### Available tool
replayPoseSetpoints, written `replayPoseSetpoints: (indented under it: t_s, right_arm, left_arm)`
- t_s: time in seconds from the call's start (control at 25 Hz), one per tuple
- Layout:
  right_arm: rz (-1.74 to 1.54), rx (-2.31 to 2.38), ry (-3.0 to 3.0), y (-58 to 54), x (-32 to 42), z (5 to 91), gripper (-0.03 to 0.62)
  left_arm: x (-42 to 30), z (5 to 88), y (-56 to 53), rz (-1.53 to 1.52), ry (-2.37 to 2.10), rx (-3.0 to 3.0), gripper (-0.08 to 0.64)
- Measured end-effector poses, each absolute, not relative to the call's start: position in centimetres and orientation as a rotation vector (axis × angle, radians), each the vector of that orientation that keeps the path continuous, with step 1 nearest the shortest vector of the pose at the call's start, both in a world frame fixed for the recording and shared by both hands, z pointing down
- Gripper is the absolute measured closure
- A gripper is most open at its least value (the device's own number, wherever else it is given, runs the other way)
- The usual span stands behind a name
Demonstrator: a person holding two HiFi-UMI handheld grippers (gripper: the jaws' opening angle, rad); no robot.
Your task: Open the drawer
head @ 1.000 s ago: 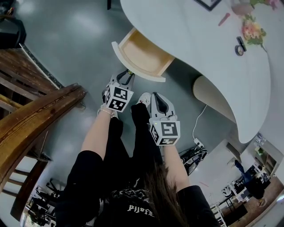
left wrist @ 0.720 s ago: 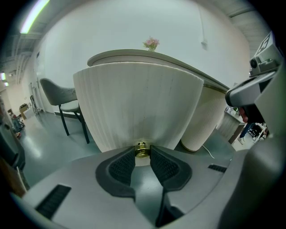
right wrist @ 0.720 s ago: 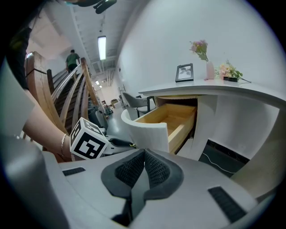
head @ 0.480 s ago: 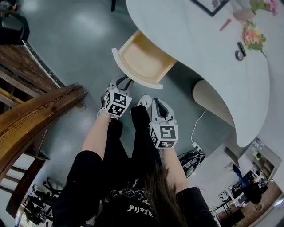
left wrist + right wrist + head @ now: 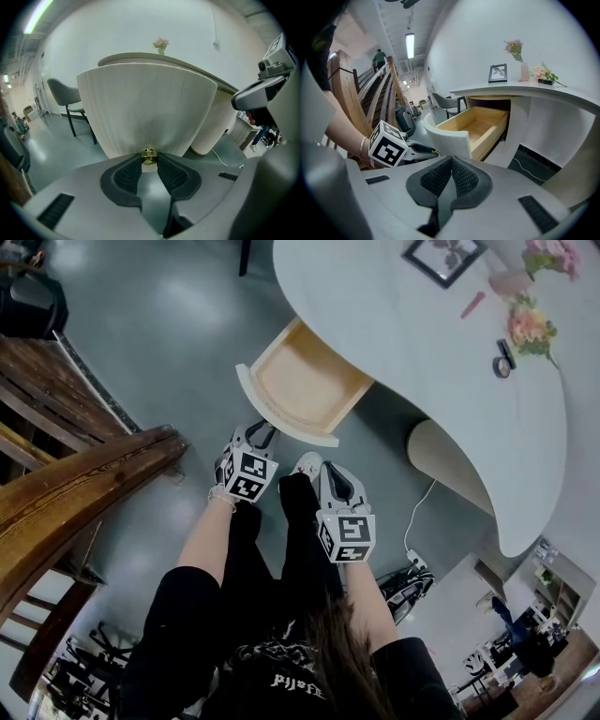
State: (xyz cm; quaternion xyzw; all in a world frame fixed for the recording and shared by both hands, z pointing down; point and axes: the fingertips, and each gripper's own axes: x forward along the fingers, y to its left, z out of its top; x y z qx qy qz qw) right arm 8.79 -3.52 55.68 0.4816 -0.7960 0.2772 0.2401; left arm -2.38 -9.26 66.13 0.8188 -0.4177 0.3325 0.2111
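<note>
one drawer (image 5: 302,385) stands well out, left claw (image 5: 149,161) nipped on its brass knob (image 5: 148,153), right claw (image 5: 451,165) closed, empty; pull looks nearly done, next: release.

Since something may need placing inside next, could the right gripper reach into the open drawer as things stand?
Probably yes. The drawer stands pulled out, open on top, its visible inside bare. The left gripper, shut on the knob, sits at the front, and nothing lies between the right gripper and the drawer.

Gothic shirt print (image 5: 298,684) illegible, nothing else readable
</note>
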Motion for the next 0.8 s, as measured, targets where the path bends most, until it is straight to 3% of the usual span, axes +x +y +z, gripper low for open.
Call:
replayPoseSetpoints:
  t_s: [0.36, 0.52, 0.8]
  right_arm:
    - [0.795, 1.350, -2.177, -3.4, 8.6, 55.1, 0.566]
    - [0.801, 1.382, -2.155, -3.4, 9.2, 54.6, 0.566]
    - [0.815, 1.451, -2.135, -3.0, 9.1, 52.4, 0.566]
  left_arm:
    - [-3.0, 66.2, -8.9, 0.873, -1.194, 2.186, 0.438]
    - [-3.4, 65.3, -8.4, 0.810, -1.236, 2.085, 0.371]
    - [-2.6, 60.6, -5.6, 0.755, -1.191, 2.145, 0.357]
